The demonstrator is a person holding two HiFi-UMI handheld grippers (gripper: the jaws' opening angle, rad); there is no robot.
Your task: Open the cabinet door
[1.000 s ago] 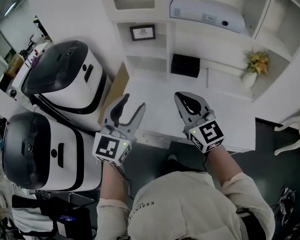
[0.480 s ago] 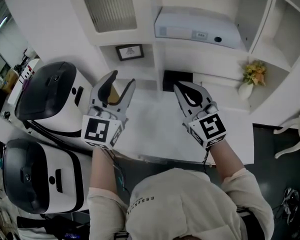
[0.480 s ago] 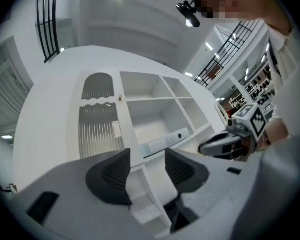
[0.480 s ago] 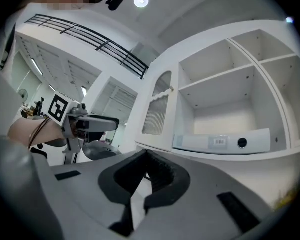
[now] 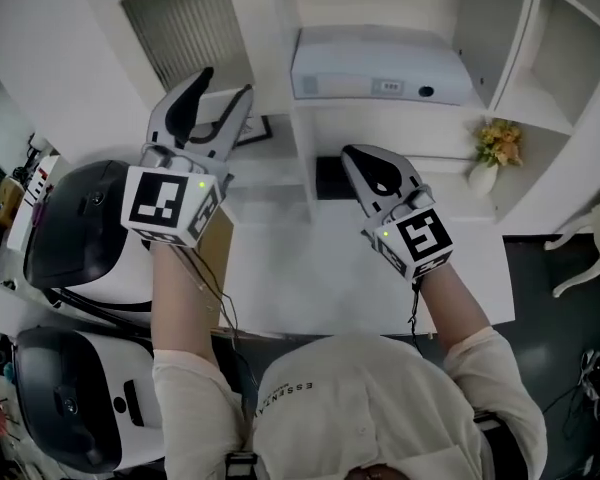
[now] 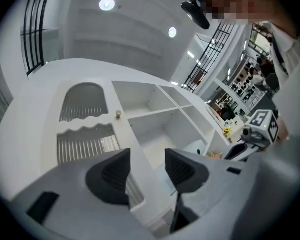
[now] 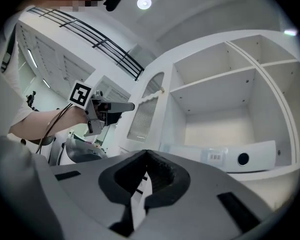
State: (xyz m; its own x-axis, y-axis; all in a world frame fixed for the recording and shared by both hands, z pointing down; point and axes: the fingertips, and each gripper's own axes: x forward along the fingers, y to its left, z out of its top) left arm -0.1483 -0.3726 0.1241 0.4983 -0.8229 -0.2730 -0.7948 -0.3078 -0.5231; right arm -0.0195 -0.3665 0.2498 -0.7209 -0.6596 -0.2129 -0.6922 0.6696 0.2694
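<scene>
Two hand-held grippers are up before the white shelving. The left hand-held gripper, jaws wide with nothing between them, is raised close to the one cabinet door at far left, which is shut, with a single knob by its right edge. The right hand-held gripper, jaws pressed together and empty, hangs lower over the white tabletop. There is one projector on a shelf, one flower vase at the right and two black-lidded machines at the left. The floor is dark.

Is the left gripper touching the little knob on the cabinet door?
Apart. In the left gripper view the knob sits well beyond the open left gripper, touching neither jaw; the right gripper view shows a gap too.
</scene>
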